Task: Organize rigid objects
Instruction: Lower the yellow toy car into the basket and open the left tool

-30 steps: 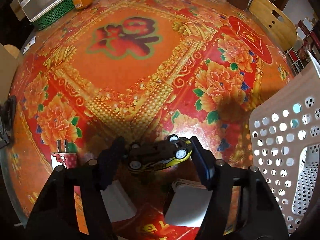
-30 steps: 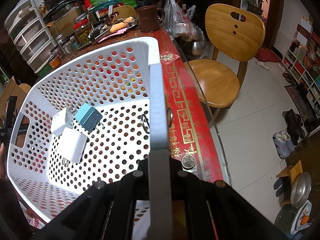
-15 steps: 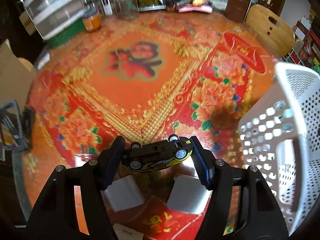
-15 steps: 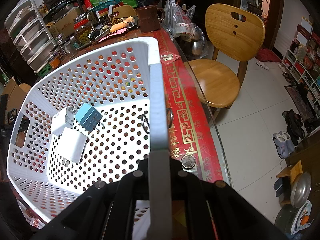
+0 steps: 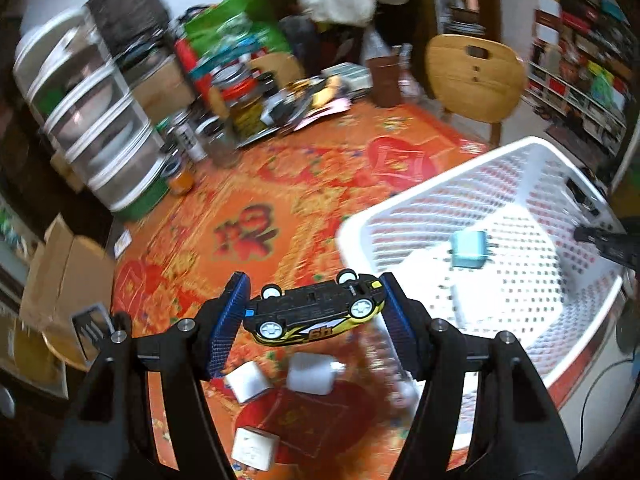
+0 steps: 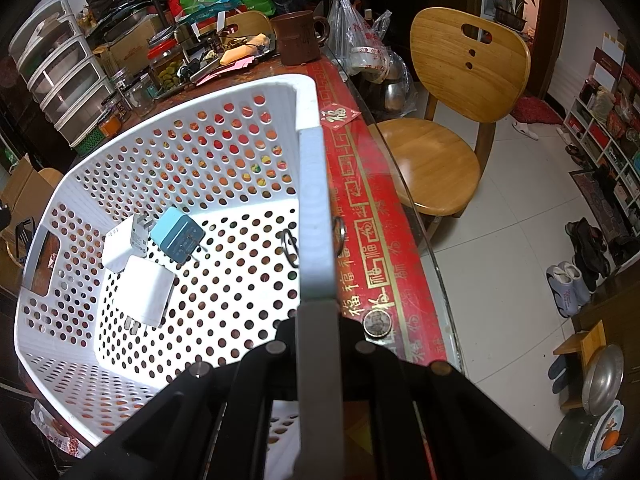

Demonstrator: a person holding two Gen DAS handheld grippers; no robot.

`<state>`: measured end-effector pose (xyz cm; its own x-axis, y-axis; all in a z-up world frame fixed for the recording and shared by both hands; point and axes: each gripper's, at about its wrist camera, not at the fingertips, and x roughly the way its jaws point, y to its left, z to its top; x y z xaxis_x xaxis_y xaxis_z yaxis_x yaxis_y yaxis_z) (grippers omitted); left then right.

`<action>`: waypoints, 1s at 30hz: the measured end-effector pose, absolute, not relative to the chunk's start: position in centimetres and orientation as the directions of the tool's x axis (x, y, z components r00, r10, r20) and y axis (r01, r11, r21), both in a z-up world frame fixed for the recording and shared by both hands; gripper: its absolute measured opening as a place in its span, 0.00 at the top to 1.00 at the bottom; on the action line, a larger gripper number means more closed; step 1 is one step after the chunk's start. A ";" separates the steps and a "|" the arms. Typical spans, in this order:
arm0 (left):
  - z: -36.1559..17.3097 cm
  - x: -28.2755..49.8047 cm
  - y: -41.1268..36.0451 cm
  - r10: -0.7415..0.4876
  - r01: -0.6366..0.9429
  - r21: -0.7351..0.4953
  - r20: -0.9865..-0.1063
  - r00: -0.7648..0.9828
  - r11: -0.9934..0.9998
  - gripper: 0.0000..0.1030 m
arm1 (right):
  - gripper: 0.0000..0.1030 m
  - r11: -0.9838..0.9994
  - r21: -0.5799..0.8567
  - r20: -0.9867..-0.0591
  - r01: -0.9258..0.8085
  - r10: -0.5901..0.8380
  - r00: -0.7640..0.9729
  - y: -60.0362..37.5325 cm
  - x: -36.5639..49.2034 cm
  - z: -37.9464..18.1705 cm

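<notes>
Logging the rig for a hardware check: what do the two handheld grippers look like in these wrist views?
The left gripper has matte black angular arms with round silver screws and blue ribbed pads on its fingers. The right gripper has the same black frame and silver screws; its pads are not visible. No cables, sleeves or hands show on either.

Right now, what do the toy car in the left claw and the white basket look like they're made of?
Toy car: underside looks like matte black moulded plastic, body glossy yellow with printed graphics; could be painted metal, hard to tell. Wheels look like plastic.

Basket: white moulded plastic with a smooth, slightly shiny finish, judging by the even round holes and the thick rolled rim.
</notes>
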<state>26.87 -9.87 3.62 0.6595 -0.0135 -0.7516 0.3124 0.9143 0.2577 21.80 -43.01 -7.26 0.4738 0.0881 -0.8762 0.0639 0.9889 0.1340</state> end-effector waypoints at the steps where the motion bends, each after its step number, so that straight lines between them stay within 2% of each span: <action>1: 3.8 26.5 -10.8 -0.014 0.326 0.271 -0.750 0.661 0.906 0.38 | 0.96 0.989 0.133 -0.876 0.063 0.088 0.473 -43.0 21.8 -7.3; 4: 3.5 25.6 -14.4 -0.030 0.385 0.293 -0.760 0.649 0.875 0.38 | 0.96 0.989 0.134 -0.876 0.064 0.088 0.474 -43.0 21.8 -7.3; 8: 1.1 25.5 -18.8 -0.039 0.474 0.291 -0.820 0.572 0.831 0.38 | 0.96 0.989 0.135 -0.876 0.065 0.089 0.474 -42.9 21.8 -7.2; 12: -2.0 25.9 -21.6 0.000 0.513 0.314 -0.853 0.522 0.799 0.38 | 0.96 0.988 0.138 -0.875 0.064 0.092 0.475 -42.9 21.8 -7.2; 19: -5.3 26.9 -21.9 0.049 0.524 0.330 -0.877 0.478 0.785 0.38 | 0.95 0.988 0.140 -0.875 0.063 0.093 0.476 -42.9 21.8 -7.2; 30: -7.2 27.2 -21.8 0.072 0.540 0.330 -0.894 0.443 0.774 0.38 | 0.95 0.988 0.140 -0.875 0.063 0.093 0.476 -42.9 21.8 -7.2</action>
